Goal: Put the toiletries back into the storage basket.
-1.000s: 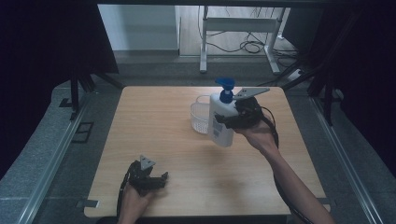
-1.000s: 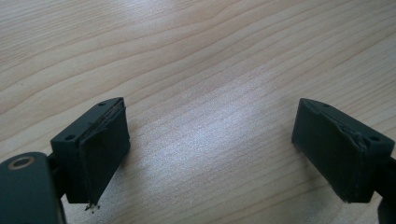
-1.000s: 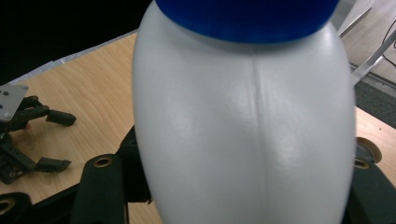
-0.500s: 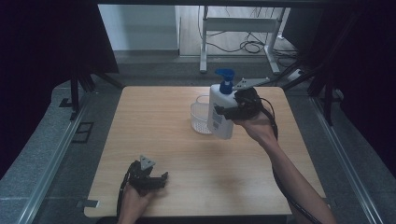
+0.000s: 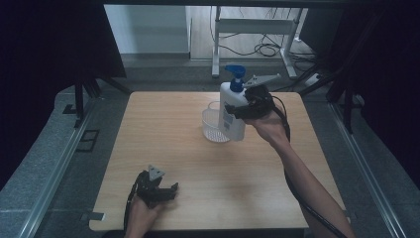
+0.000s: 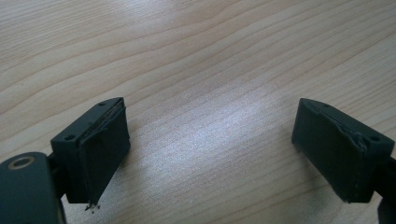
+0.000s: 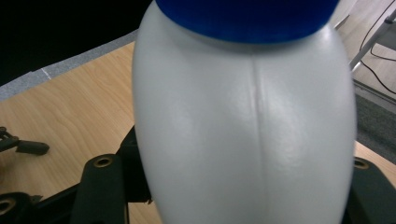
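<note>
White oval plastic bottle point(image 5: 233, 115) with moulded seam and blue pump, upright, clamped in right gripper point(image 5: 241, 110) above the far side of the pale wood-grain table point(image 5: 173, 129), ribbed clear cup point(image 5: 214, 124) just beside it, left gripper point(image 5: 166, 191) near front edge, matte black jaws apart over bare wood.

We've got a white plastic pump bottle point(image 7: 243, 126) between the right fingers point(image 7: 100, 186), smooth and satiny, with a glossy blue cap. Beside it sits a clear ribbed plastic cup point(image 5: 214, 126). Under the matt black left fingers point(image 6: 100, 149), the bench point(image 6: 201, 60) is pale wood-grain with a soft sheen.
</note>
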A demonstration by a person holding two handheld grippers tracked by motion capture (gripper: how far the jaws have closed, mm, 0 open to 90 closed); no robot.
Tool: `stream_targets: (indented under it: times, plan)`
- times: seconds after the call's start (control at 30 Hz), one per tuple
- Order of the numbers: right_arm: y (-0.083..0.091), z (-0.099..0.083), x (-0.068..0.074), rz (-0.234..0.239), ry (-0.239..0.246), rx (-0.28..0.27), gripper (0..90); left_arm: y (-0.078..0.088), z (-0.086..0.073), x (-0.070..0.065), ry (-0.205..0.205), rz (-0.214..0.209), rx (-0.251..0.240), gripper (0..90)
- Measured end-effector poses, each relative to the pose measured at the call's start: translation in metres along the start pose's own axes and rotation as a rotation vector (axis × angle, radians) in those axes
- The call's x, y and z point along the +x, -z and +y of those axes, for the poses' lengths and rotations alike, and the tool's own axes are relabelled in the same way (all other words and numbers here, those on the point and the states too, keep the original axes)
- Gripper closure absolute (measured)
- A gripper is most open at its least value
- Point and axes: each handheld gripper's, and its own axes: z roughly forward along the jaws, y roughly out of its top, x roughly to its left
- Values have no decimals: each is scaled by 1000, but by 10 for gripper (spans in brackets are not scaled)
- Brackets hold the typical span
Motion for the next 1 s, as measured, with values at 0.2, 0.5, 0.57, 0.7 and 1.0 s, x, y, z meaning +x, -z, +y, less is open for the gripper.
stream_targets:
  times: [0.2, 0.5, 0.57, 0.7, 1.0]
  plan:
    - [-5, 6, -6, -12, -9, 0, 383, 0, 0, 0, 1, 0, 0, 108]
    - [-18, 16, -10, -14, 0, -6, 384, 0, 0, 0, 0, 0, 0, 108]
    - [-21, 18, -11, -14, 0, -6, 383, 0, 0, 0, 1, 0, 0, 108]
    - [-30, 22, -15, -16, 2, -6, 384, 0, 0, 0, 1, 1, 0, 108]
    - [-43, 25, -21, -18, 1, -11, 384, 0, 0, 0, 2, 1, -3, 109]
